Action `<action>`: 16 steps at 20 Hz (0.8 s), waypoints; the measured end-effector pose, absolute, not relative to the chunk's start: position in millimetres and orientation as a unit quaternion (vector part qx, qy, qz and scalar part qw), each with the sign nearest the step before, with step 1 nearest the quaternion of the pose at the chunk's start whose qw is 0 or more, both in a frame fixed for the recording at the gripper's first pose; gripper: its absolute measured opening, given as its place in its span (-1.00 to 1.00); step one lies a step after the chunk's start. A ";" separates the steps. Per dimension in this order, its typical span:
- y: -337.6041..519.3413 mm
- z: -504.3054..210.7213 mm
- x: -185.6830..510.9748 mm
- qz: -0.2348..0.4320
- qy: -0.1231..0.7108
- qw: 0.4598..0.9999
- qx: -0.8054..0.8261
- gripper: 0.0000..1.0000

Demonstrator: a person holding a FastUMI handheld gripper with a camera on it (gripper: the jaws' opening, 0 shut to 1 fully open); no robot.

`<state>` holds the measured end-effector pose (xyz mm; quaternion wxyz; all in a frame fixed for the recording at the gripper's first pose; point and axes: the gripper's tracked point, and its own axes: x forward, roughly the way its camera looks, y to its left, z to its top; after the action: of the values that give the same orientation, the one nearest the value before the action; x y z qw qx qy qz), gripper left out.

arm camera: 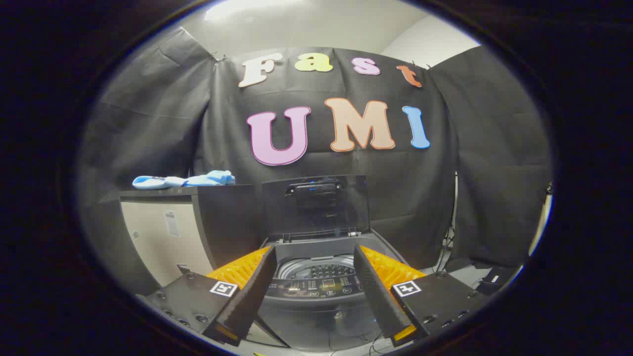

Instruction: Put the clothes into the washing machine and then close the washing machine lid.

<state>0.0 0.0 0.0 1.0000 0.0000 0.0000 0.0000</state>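
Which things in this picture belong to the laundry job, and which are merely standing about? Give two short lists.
Belong to the job:
- washing machine, just ahead of the fingers
- its lid, raised upright
- blue and white clothes on the cabinet
- gripper, fingers open, holding nothing

Standing about:
- cabinet beside the machine
- cables by the booth's wall

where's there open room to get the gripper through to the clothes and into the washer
The washing machine stands with its lid raised, so the drum mouth between the open gripper fingers is free. The cabinet top is bare from the blue and white clothes across to the lid. Tightest spot: cables beside the machine.
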 end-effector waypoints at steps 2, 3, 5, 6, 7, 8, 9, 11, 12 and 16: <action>-0.4 -1.2 -0.5 -0.004 0.004 1.000 -0.003 0.95; -1.2 -2.4 -0.8 -0.008 0.007 1.000 -0.003 0.95; -0.1 -4.3 -1.5 -0.012 0.013 1.000 0.000 0.95; 2.1 -3.5 -1.5 -0.013 0.015 1.000 0.002 0.95; 3.9 -1.2 -1.2 -0.014 0.017 1.000 0.005 0.95; 7.1 3.6 -0.5 -0.013 0.016 1.000 0.009 0.95; 11.9 8.3 0.6 -0.012 0.014 1.000 0.012 0.95; 18.4 25.0 4.8 -0.018 0.002 1.000 0.008 0.98; 24.3 33.4 7.9 -0.020 -0.002 1.000 0.003 0.99; 75.9 78.6 30.3 0.000 -0.003 1.000 0.031 0.95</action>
<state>30.3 75.9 78.6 0.9995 0.0315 -0.0026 0.0005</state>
